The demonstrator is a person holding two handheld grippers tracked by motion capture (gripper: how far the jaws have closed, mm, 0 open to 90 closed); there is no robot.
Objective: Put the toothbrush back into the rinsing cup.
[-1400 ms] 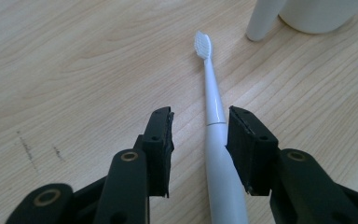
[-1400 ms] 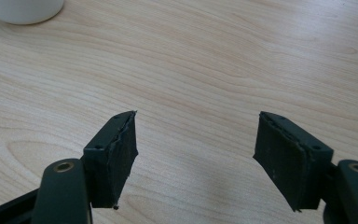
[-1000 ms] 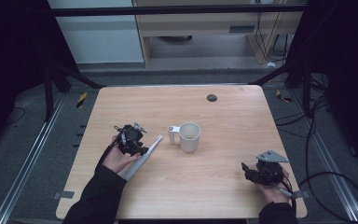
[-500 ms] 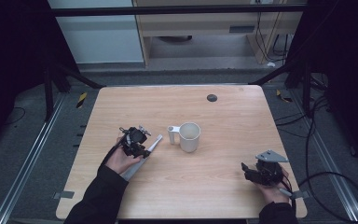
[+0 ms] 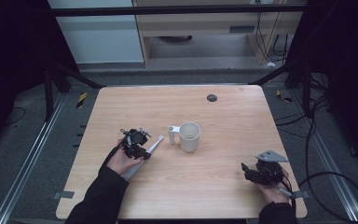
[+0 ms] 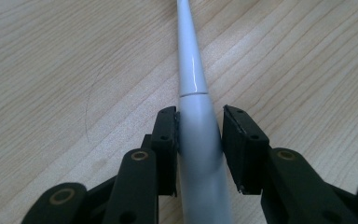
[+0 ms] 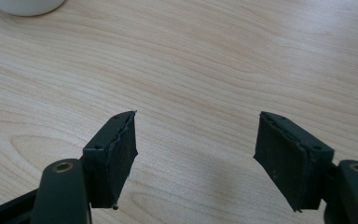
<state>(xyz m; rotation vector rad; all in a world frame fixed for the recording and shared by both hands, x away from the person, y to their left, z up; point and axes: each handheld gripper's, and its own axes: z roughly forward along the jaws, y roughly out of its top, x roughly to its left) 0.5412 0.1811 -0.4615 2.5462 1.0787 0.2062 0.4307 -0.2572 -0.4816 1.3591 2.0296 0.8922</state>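
A white tapered wand (image 5: 142, 158) lies flat on the wooden table (image 5: 223, 116), its thin end pointing toward a white mug (image 5: 189, 136). My left gripper (image 5: 137, 143) sits over the wand's thick handle. In the left gripper view the handle (image 6: 200, 140) runs between the two black pads; the left pad (image 6: 168, 140) presses on it and the right pad sits against its other side. My right gripper (image 5: 251, 171) rests near the table's front right corner. Its jaws stand wide apart over bare wood (image 7: 196, 140), with nothing between them.
A small dark round disc (image 5: 211, 97) lies near the table's far edge. The mug's base (image 7: 25, 5) peeks in at the top left of the right gripper view. Cables trail over the floor to the right of the table.
My left gripper has shifted slightly right and forward along the wand. The wand, the mug and the right gripper have stayed in place.
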